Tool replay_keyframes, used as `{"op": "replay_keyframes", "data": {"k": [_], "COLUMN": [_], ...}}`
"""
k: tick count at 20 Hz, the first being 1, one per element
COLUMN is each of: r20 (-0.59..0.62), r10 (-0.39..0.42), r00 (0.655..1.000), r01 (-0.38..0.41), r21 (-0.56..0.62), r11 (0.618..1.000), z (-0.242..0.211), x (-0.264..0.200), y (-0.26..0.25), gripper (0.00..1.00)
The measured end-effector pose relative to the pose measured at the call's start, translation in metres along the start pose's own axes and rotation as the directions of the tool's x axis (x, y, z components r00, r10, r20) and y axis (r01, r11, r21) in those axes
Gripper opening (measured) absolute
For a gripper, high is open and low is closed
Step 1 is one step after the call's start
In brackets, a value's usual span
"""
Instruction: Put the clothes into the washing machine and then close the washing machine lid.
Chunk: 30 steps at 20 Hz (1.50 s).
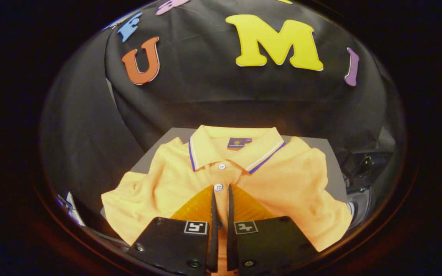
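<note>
An orange polo shirt (282,184) with a blue-and-white trimmed collar lies spread flat on a grey board (322,145), collar away from me. My gripper (221,187) hovers over the shirt's front. Its fingertips end at the lower white button (218,187) of the placket. The two fingers stand almost together, with only a thin strip of orange cloth showing in the slit between them. The cloth looks smooth and unpinched there, so nothing seems held.
The black cloth wall rises just behind the board. To the right of the board sits dark equipment (365,161) with a rounded dark part (359,199) below it. A pale object (71,211) pokes out to the left of the shirt.
</note>
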<state>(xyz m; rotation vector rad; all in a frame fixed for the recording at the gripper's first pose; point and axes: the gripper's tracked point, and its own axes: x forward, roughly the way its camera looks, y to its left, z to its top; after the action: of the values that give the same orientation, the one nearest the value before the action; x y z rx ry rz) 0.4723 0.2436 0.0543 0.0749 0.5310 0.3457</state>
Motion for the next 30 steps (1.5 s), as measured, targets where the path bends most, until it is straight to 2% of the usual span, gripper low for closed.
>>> {"op": "replay_keyframes", "data": {"k": [3,8,16,24,27,30], "r20": [0.004,0.083,0.281,0.404,0.409,0.382], "r10": [0.015,-0.008,-0.086,-0.230,-0.281,-0.309], "r00": [1.000,0.997,0.956,0.885,0.868,0.871], "r01": [-0.015,0.009,0.081,0.206,0.253,0.277], "r21": [-0.003,-0.012,0.032,0.104,0.122,0.138], "r11": [1.000,1.000,0.996,0.973,0.960,0.951], "z": [-0.007,-0.009,0.026,0.042,0.043,0.039], "x": [-0.013,-0.072,-0.199,-0.322,-0.346,-0.346], "y": [-0.012,-0.031,-0.078,-0.172,-0.216,-0.258], "gripper": [0.07,0.06,0.06,0.06,0.06,0.06]}}
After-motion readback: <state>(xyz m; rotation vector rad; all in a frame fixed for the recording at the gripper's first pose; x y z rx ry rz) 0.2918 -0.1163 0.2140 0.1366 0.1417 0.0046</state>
